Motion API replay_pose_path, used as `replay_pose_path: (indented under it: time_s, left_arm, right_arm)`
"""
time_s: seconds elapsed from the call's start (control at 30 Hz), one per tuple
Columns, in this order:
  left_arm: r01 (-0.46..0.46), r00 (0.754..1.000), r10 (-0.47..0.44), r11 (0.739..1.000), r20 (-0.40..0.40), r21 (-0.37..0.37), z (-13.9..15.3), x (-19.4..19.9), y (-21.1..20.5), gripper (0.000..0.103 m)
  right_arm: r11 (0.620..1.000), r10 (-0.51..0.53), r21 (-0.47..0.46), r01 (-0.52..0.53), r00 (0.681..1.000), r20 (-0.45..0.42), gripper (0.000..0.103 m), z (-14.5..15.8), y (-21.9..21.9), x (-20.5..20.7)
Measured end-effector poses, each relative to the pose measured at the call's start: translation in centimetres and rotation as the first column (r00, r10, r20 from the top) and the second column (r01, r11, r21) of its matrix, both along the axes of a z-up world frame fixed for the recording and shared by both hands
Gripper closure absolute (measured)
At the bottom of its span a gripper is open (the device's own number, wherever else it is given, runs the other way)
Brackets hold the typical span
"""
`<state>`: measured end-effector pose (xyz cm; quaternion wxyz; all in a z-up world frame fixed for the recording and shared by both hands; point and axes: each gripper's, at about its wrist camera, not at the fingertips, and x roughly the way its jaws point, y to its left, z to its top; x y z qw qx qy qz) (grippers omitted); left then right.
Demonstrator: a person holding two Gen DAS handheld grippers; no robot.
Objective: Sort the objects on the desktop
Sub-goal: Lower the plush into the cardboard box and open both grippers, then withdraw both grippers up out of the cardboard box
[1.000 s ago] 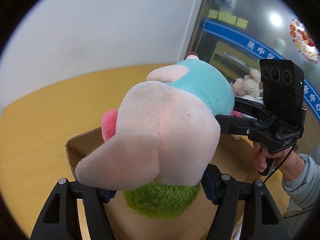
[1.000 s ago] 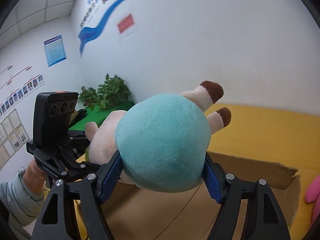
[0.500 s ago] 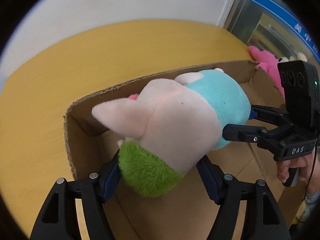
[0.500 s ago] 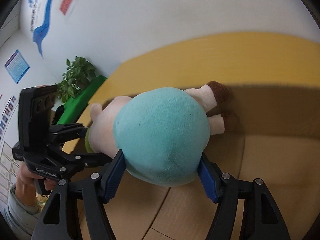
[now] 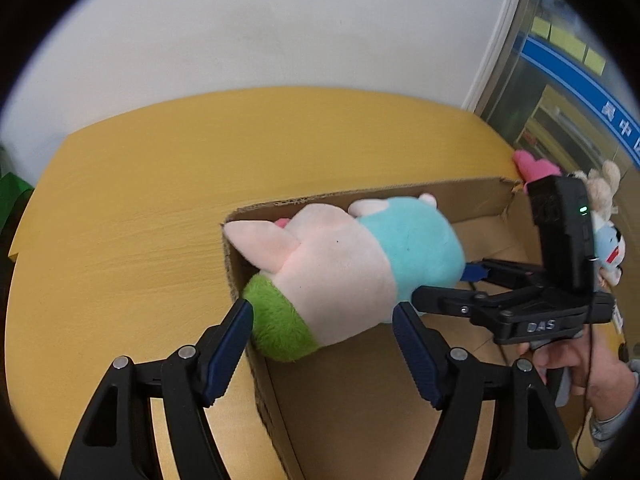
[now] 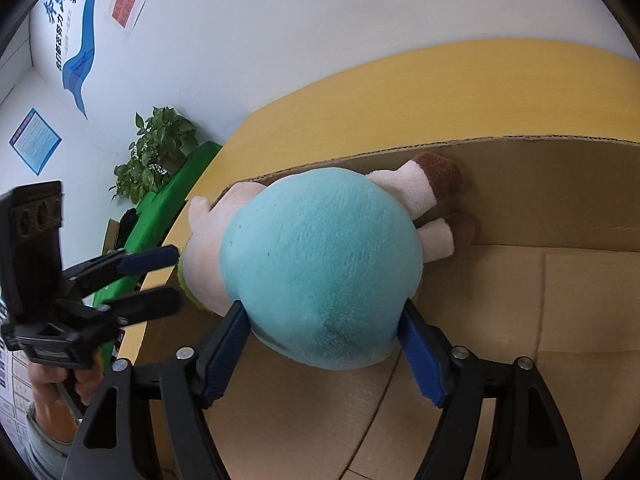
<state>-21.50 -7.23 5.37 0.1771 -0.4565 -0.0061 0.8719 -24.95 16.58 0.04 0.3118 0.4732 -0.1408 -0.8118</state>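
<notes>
Plush pig, pink head, teal body, green tuft: lying lengthwise inside the cardboard box, snout end at the box's near corner, brown-tipped feet against the far wall.

Right gripper: fingers clenched on the teal rump, one blue pad either side.

Left gripper: fingers spread, released; green tuft sits between the fingers, just beside the left-hand pad, clear of the other.

Box stands on yellow worktop. Further plush toys beyond the right gripper, outside the box.
</notes>
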Motion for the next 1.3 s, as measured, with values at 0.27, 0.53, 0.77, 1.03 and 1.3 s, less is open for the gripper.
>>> replay_pose_path:
  time_s: [0.27,0.53,0.77,1.03,1.3]
  left_arm:
    - [0.017,0.993,-0.016,1.0,-0.115,0.007,3.5,9.5,0.6,0.029]
    - [0.005,0.994,-0.001,0.999,-0.109,0.039,1.8,17.7,2.3,0.023]
    - [-0.022,1.0,0.022,1.0,0.004,-0.013,-2.4,19.8,2.2,0.023]
    - [-0.06,0.998,0.06,0.998,-0.009,-0.018,-2.8,20.6,1.3,0.023]
    - [-0.08,0.997,0.079,0.995,-0.015,-0.068,-2.0,21.6,1.8,0.023]
  right_arm:
    - [0.996,-0.023,0.084,0.035,0.991,-0.135,0.007,6.3,6.6,4.6]
    - [0.98,-0.072,0.17,0.105,0.979,-0.189,0.0,9.7,19.0,14.5]
    - [0.951,-0.053,0.298,0.076,0.995,-0.087,0.001,4.0,22.5,19.4]
    - [0.952,-0.081,0.286,0.108,0.991,-0.104,0.0,2.9,22.0,20.8]
    - [0.941,-0.077,0.315,0.125,0.984,-0.159,0.001,3.8,21.4,22.1]
